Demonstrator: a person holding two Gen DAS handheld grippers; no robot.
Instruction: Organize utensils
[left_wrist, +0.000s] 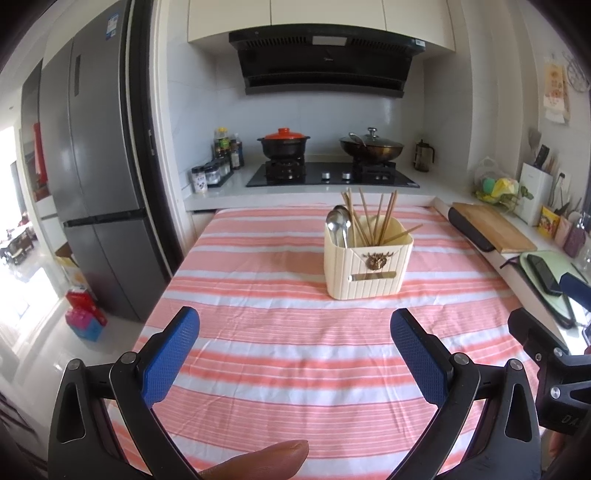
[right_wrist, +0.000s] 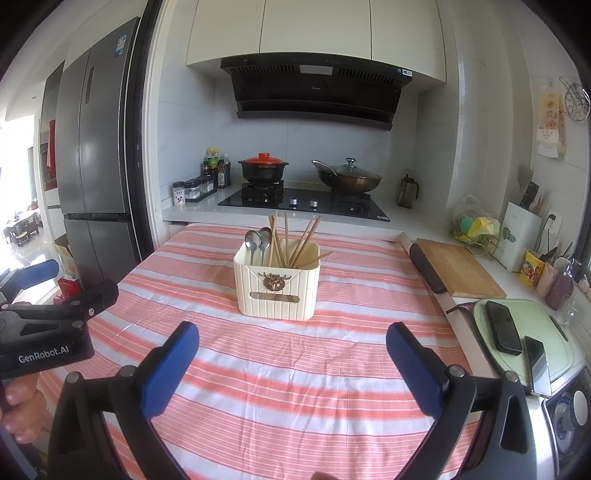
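A cream ribbed utensil holder (left_wrist: 369, 267) stands on the pink striped tablecloth (left_wrist: 280, 332); it also shows in the right wrist view (right_wrist: 277, 291). Two metal spoons (left_wrist: 338, 223) and several wooden chopsticks (left_wrist: 373, 218) stand in it, spoons (right_wrist: 257, 242) on the left and chopsticks (right_wrist: 295, 238) on the right. One chopstick leans low over the right rim. My left gripper (left_wrist: 294, 325) is open and empty, well short of the holder. My right gripper (right_wrist: 292, 338) is open and empty, just short of the holder. The left gripper's body shows at the left edge of the right wrist view.
A gas hob (right_wrist: 306, 203) with a red-lidded pot (right_wrist: 263, 168) and a wok (right_wrist: 347, 179) lies behind the table. A wooden cutting board (right_wrist: 456, 267), a green board with a phone (right_wrist: 503, 326) and counter clutter stand to the right. A fridge (right_wrist: 96, 158) stands to the left.
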